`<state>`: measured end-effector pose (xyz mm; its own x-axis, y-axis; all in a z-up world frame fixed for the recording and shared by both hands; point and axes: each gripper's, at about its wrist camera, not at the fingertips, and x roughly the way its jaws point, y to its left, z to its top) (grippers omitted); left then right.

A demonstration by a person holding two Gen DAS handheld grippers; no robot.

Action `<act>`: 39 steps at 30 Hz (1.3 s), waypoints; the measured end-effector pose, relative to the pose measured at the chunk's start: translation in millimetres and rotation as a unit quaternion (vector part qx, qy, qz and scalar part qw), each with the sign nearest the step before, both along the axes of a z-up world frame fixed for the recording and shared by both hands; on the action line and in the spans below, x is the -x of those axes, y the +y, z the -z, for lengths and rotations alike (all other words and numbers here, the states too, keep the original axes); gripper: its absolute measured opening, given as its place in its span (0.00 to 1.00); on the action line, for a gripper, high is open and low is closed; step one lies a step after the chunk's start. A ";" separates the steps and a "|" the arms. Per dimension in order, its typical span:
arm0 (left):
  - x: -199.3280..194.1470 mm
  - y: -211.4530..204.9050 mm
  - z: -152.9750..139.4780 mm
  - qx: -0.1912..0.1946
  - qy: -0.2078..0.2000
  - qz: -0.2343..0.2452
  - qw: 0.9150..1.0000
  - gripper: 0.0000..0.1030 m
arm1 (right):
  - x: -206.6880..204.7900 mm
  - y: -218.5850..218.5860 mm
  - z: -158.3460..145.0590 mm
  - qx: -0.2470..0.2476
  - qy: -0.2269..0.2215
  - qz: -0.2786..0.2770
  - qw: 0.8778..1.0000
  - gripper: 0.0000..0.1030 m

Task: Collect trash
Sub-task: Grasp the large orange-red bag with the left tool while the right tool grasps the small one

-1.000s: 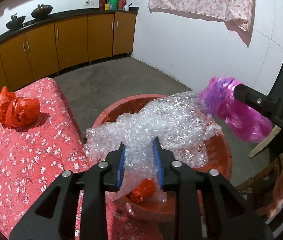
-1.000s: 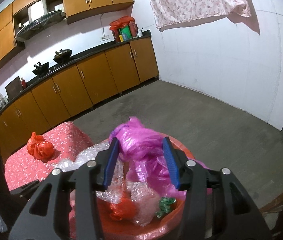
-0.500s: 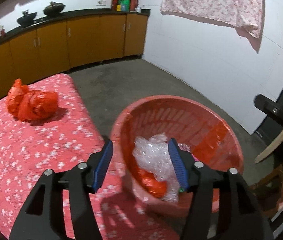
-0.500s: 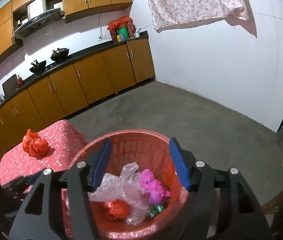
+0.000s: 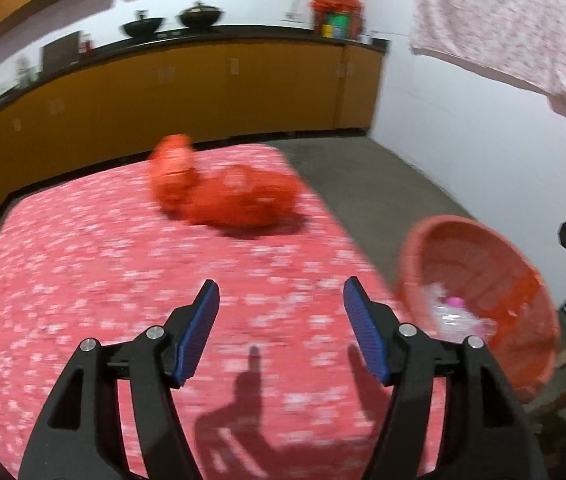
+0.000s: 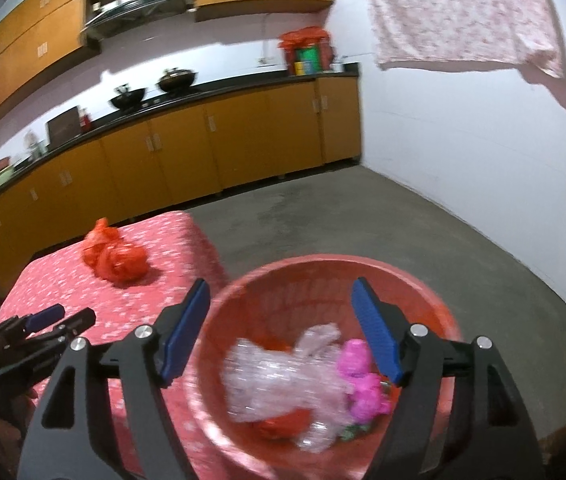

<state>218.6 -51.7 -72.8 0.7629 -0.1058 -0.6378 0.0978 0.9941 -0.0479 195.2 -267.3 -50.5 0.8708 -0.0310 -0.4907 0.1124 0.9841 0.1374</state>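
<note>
Sitting at lower centre: red basket [image 6: 423,280], holding clear bubble wrap [image 6: 283,376], pink bag [image 6: 363,384], red scrap. Lying upper left on flowered tablecloth [image 5: 83,260]: orange bag [image 5: 235,196]. Opening, gripping nothing: left gripper [image 5: 281,300], right gripper [image 6: 281,300].

A bag [image 5: 227,196] lies on the far part of the table [image 5: 83,280], near its right edge. The basket [image 6: 415,280] stands on the floor [image 6: 363,216] just right of the table, with wrap [image 6: 283,376] and other scraps inside. Behind both, cabinets [image 6: 203,144] line the wall, pots [image 6: 151,88] on their counter
</note>
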 end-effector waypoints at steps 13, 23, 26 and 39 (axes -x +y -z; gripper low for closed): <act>-3.6 155.6 5.4 -0.033 -0.005 -0.155 0.987 0.74 | -92.4 139.9 16.6 0.033 0.017 -0.152 0.988 0.92; -18.1 219.0 12.4 -0.028 -0.009 -0.197 0.980 0.79 | -182.6 192.2 40.1 0.069 0.049 -0.187 0.979 0.96; -23.6 223.9 13.9 -0.026 -0.008 -0.198 0.980 0.79 | -199.4 200.6 45.3 0.074 0.059 -0.197 0.976 0.96; -40.6 215.0 17.1 -0.017 -0.007 -0.186 0.982 0.79 | -223.2 213.6 63.6 0.078 0.113 -0.247 0.959 0.72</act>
